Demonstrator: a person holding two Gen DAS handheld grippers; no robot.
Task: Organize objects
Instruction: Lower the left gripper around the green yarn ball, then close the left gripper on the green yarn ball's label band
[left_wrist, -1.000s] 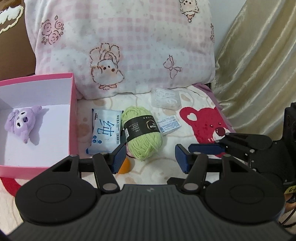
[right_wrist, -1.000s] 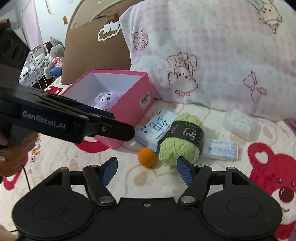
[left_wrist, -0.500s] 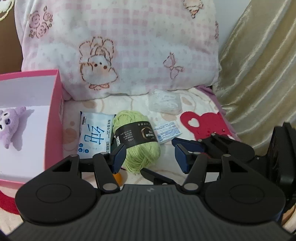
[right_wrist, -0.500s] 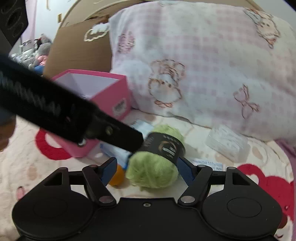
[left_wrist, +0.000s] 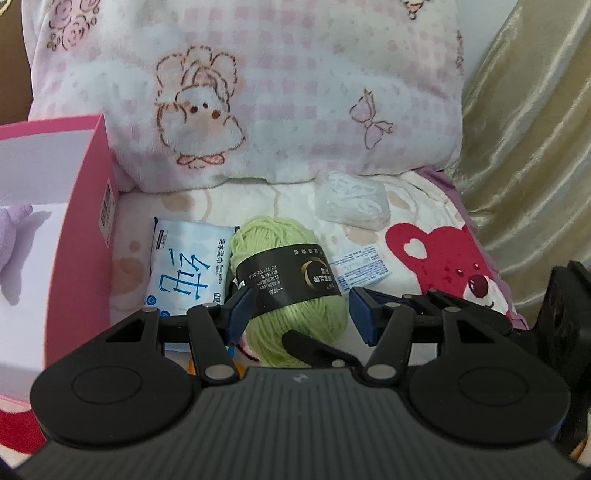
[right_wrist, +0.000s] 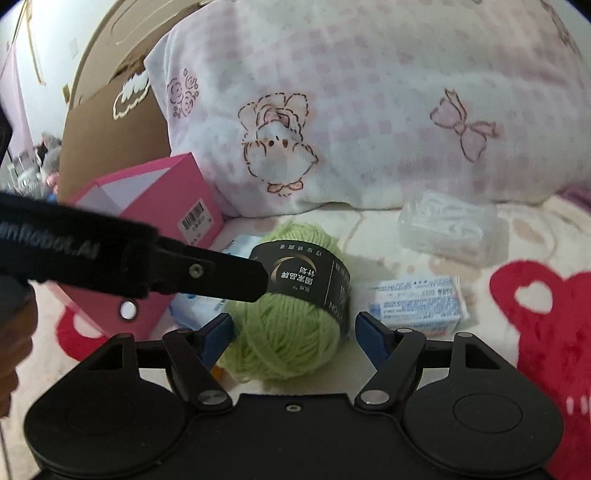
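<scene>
A green yarn ball (left_wrist: 288, 295) with a black label lies on the blanket, also in the right wrist view (right_wrist: 291, 314). My left gripper (left_wrist: 299, 314) is open with the yarn between its blue pads. My right gripper (right_wrist: 293, 334) is open around the same yarn from the near side. A pink box (left_wrist: 85, 236) at the left holds a purple plush (left_wrist: 11, 236). A blue-white tissue pack (left_wrist: 184, 273) lies beside the yarn. An orange ball (left_wrist: 192, 365) is mostly hidden behind the left gripper.
A small white carton (right_wrist: 417, 302) and a clear plastic packet (right_wrist: 447, 229) lie right of the yarn. A pink pillow (left_wrist: 240, 92) stands behind. A gold curtain (left_wrist: 535, 147) is at the right. A brown cardboard piece (right_wrist: 110, 110) stands behind the box.
Both grippers have moved forward onto the yarn ball, which now sits between the open fingers of each. The pink box has slid toward the left edge of the left view.
</scene>
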